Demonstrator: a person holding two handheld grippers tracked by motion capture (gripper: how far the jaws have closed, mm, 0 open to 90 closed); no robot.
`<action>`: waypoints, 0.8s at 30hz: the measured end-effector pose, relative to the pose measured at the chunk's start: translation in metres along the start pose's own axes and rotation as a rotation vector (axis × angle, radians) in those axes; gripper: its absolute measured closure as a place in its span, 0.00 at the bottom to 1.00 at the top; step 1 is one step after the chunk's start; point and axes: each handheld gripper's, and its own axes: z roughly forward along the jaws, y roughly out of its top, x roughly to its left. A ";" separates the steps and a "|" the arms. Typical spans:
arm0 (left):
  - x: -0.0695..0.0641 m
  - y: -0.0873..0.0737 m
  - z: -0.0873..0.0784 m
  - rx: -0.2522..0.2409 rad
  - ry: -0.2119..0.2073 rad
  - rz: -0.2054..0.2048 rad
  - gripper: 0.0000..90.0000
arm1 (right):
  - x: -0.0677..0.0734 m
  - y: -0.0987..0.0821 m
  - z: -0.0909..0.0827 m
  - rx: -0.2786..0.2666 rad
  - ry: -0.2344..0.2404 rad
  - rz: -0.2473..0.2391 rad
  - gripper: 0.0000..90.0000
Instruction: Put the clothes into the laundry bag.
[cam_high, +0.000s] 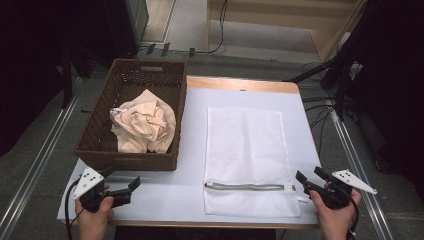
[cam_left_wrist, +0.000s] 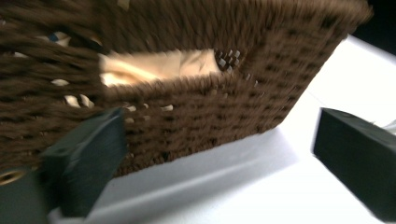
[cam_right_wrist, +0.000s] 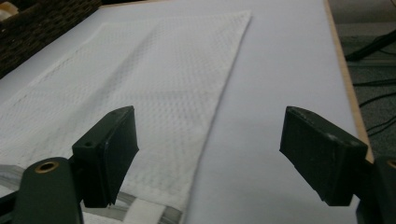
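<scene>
Grippers, left (cam_high: 131, 186) and right (cam_high: 306, 178): fingers wide open, empty, flanking mesh bag (cam_high: 246, 150) beside basket (cam_high: 100, 150) of cloth (cam_high: 145, 125), ready for loading.

Blurred brown wicker basket (cam_left_wrist: 196, 107), peach cloth (cam_left_wrist: 159, 65) through its handle slot, white table (cam_left_wrist: 261, 186), hand-held gripper (cam_left_wrist: 219, 163) jaws apart

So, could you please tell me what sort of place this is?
Probably a lab or studio set up for a laundry task: a wicker basket of clothes, a mesh laundry bag, floor cables.

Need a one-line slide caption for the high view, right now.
Open left gripper near brown wicker basket of crumpled peach cloth; open right gripper beside flat white mesh zipper bag.
</scene>
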 end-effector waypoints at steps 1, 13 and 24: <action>0.000 0.000 0.000 0.000 0.000 0.000 0.09 | 0.000 0.000 0.000 0.000 0.000 0.000 0.21; -0.066 0.003 0.050 0.134 -0.199 0.066 1.00 | 0.053 -0.002 0.021 0.095 0.185 -0.075 0.80; -0.135 0.008 0.103 0.245 -0.421 0.126 1.00 | 0.085 -0.009 0.034 0.168 0.199 -0.221 0.63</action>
